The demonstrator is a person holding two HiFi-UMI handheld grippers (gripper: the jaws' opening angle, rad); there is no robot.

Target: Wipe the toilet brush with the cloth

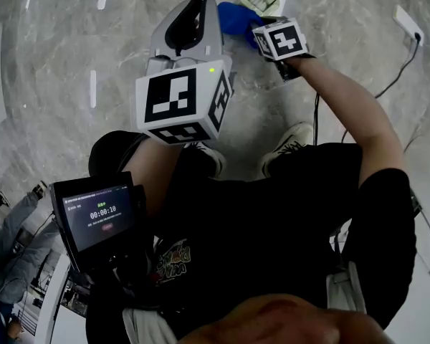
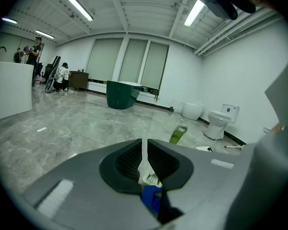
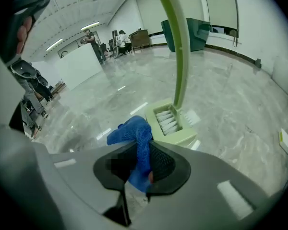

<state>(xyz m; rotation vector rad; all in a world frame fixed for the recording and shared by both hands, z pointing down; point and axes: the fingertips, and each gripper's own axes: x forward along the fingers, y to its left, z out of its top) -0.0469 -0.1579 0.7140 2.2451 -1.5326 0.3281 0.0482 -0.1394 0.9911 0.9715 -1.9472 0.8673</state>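
Our left gripper (image 2: pixel 143 162) has its jaws almost shut. They pinch the thin pale stick of the toilet brush (image 2: pixel 142 152). Our right gripper (image 3: pixel 137 164) has its jaws closed on the blue cloth (image 3: pixel 133 133). The cloth bunches up out of the jaws, and its top is just beside the white bristles (image 3: pixel 168 121) at the low end of the brush. We cannot tell if cloth and bristles touch.

The brush stands nearly upright over the grey floor (image 1: pixel 57 63), with its green stick going up out of the right gripper view. From the head view the brush is mostly cut off at the top edge, and the left gripper's marker cube (image 1: pixel 179 102) hides that gripper's jaws. We cannot tell if the low end of the brush rests on the floor.
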